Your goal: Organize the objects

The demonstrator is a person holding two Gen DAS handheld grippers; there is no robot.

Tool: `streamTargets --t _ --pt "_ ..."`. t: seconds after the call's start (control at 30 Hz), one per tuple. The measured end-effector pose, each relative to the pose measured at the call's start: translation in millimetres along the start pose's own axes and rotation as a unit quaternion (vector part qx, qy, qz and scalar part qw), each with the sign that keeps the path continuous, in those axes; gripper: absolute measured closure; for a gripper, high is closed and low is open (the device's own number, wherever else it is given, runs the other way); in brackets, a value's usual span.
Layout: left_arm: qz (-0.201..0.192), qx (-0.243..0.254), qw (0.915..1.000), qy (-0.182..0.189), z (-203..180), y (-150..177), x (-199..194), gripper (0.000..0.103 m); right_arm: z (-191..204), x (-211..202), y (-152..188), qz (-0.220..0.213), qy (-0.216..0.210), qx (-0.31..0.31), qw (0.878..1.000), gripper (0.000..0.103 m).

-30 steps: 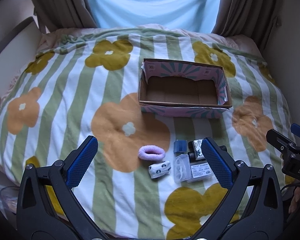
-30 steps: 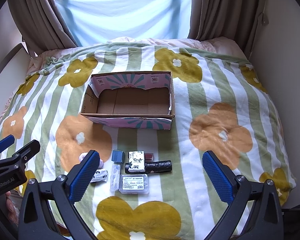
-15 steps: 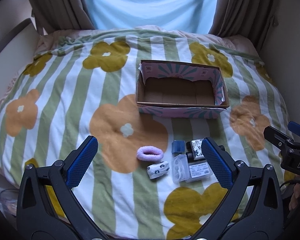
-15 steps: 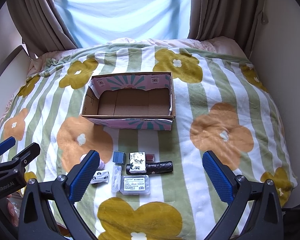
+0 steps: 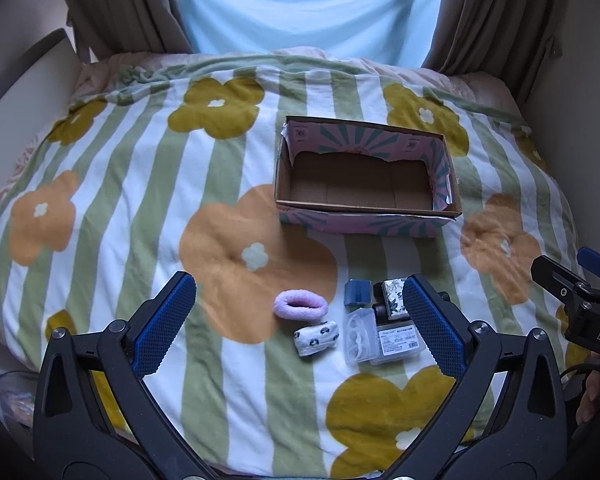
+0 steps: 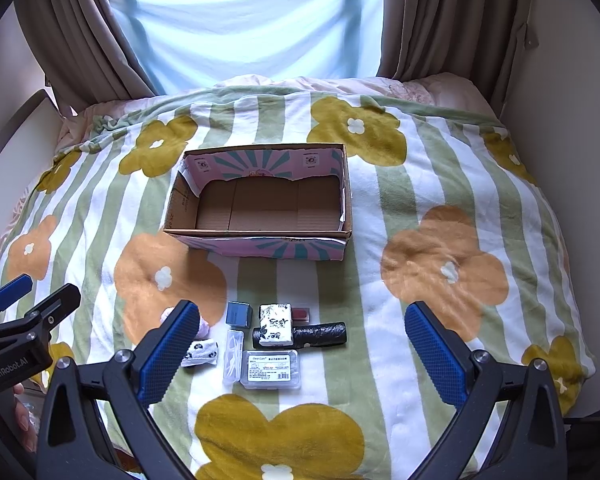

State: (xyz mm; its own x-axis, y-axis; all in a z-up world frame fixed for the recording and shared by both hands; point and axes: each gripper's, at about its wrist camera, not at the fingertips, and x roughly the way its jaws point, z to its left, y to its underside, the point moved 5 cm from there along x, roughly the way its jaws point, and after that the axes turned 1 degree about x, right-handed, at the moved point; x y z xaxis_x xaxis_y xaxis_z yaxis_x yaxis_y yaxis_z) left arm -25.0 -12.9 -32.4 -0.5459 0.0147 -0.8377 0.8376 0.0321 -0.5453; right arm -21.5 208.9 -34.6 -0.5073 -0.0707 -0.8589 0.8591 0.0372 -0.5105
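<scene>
Both claws, left (image 5: 299,325) and right (image 6: 302,346), gape wide above small items near an empty box (image 6: 260,204) on the bed (image 6: 440,208).

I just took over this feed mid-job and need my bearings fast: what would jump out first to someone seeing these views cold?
The open cardboard box sits empty mid-bed on the flowered blanket. Nearer the cameras lies a tight cluster of small things: a pink scrunchie, a blue case, a tissue pack resting on a black roll, and a labelled clear box. The left gripper and right gripper are open, holding nothing.
</scene>
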Motion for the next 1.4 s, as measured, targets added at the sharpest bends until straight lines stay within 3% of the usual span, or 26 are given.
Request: streamTargets --t 0.97,1.2,1.4 --pt "0.004 -0.02 0.9998 -0.006 13 5 6 0.0 4 1 1 -0.001 0.001 -0.006 1.0 0.001" --pt "0.031 -0.031 0.999 0.0 22 25 16 0.0 1 10 23 0.009 0.003 -0.012 1.0 0.001" --pt "0.069 -0.031 0.9971 0.009 20 46 49 0.0 -1 44 43 0.035 0.001 -0.009 0.999 0.001"
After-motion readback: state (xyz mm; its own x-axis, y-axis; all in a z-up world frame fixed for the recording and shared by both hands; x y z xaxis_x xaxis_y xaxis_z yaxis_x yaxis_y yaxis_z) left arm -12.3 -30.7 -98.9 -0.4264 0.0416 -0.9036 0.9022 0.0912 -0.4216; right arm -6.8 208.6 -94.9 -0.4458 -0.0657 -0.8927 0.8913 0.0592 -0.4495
